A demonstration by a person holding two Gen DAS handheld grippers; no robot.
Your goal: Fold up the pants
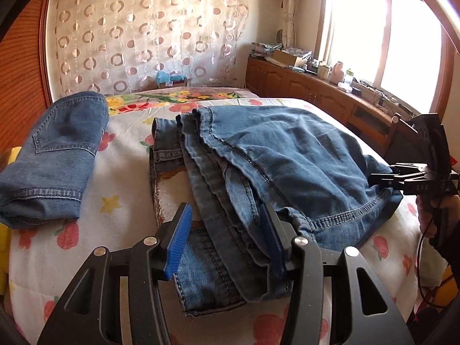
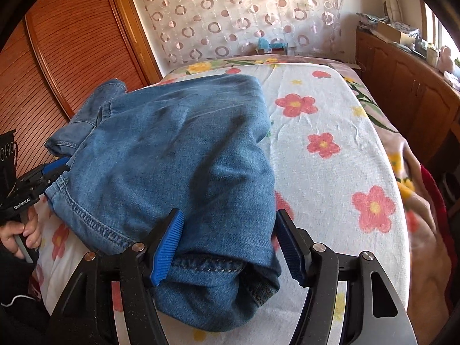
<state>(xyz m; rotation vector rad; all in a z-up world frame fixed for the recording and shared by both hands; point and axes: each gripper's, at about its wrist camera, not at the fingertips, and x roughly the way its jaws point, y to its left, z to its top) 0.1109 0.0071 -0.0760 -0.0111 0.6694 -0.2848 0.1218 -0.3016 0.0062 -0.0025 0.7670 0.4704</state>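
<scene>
Mid-fold: blue denim pants (image 1: pixel 287 155) bunched on flower-print bed (image 2: pixel 330 143). Left gripper (image 1: pixel 224 238) fingers spread over waistband side; right gripper (image 2: pixel 230 247) fingers spread around hem. Next, likely: pinch, fold over.

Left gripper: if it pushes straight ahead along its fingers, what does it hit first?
The jeans. The left gripper is open with bunched denim already lying between its fingers, so it would plough into that pile almost at once. Exact depth is hard to judge through the fisheye.

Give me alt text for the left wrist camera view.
Left gripper open over partly folded blue jeans on a flower-print bedsheet. The right gripper meets the jeans' far hem, and a second folded pair of jeans lies to the left.
</scene>
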